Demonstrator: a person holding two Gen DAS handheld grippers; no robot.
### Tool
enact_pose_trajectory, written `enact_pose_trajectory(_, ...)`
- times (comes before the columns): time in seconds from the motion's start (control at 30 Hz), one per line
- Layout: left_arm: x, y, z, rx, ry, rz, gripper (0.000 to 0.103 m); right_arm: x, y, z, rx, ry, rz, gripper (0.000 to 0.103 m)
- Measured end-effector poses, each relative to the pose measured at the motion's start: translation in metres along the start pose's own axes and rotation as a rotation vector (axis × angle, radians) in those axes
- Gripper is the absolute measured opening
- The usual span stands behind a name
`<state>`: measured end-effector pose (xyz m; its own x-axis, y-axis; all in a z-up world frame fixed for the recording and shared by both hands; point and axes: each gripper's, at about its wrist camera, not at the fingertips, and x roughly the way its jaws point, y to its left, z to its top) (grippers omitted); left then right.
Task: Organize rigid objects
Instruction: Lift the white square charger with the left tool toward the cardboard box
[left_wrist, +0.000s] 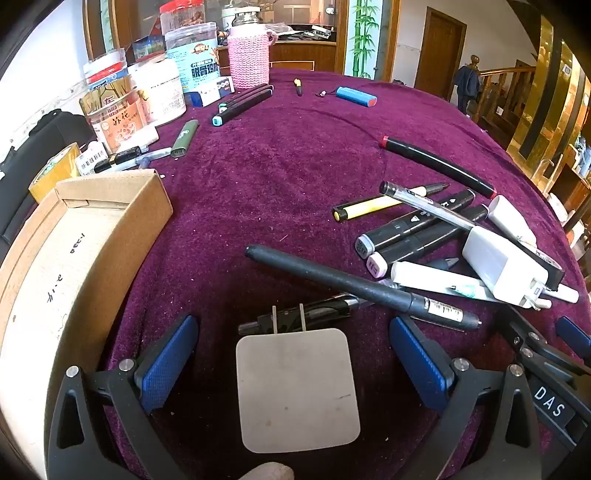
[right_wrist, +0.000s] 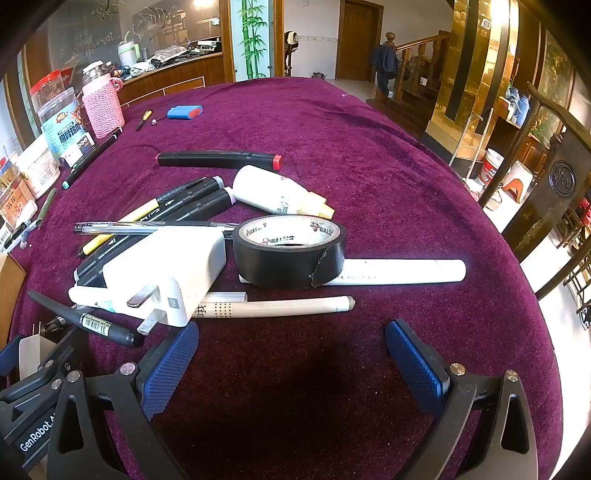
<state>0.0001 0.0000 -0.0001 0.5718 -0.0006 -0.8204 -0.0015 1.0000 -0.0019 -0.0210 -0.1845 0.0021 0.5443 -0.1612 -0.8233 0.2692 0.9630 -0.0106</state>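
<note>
Cardboard box (left_wrist: 110, 206) at far left on purple-covered table (left_wrist: 280, 155), open top facing up; beside it, left gripper (left_wrist: 291, 369) with blue-padded fingers (left_wrist: 166, 365) spread wide, a flat white plug adapter (left_wrist: 297, 391) lying on the cloth between them, untouched, prongs pointing away, a black pen (left_wrist: 362, 288) lying slantwise just beyond. Further right, a heap of markers (right_wrist: 177, 199), a clear pen, a white charger (right_wrist: 166, 273) on top, a black tape roll (right_wrist: 290, 251) touching it and resting on a white tube (right_wrist: 402, 271), a cream pen (right_wrist: 280, 306) nearest. Right gripper (right_wrist: 291, 373) with fingers (right_wrist: 417, 365) wide apart, nothing but bare cloth between them.
</note>
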Motion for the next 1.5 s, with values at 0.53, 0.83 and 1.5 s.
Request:
enact_pose_trajectory(0.53,-0.003,0.001,-0.004,0.075,0.057,-0.041,0.103,0.000,0.000,0.000,0.000,-0.006,0.000,0.102)
enact_pose_trajectory(0.83,-0.008,0.005,-0.007,0.075,0.042,-0.046,0.103,0.000,0.003,-0.001,-0.002,-0.006,-0.007,0.102)
enact_pose_trajectory(1.5,-0.017,0.014,-0.007,0.031,0.053,-0.090,0.099,-0.004,-0.003,-0.010,-0.124,0.068,0.094,0.102)
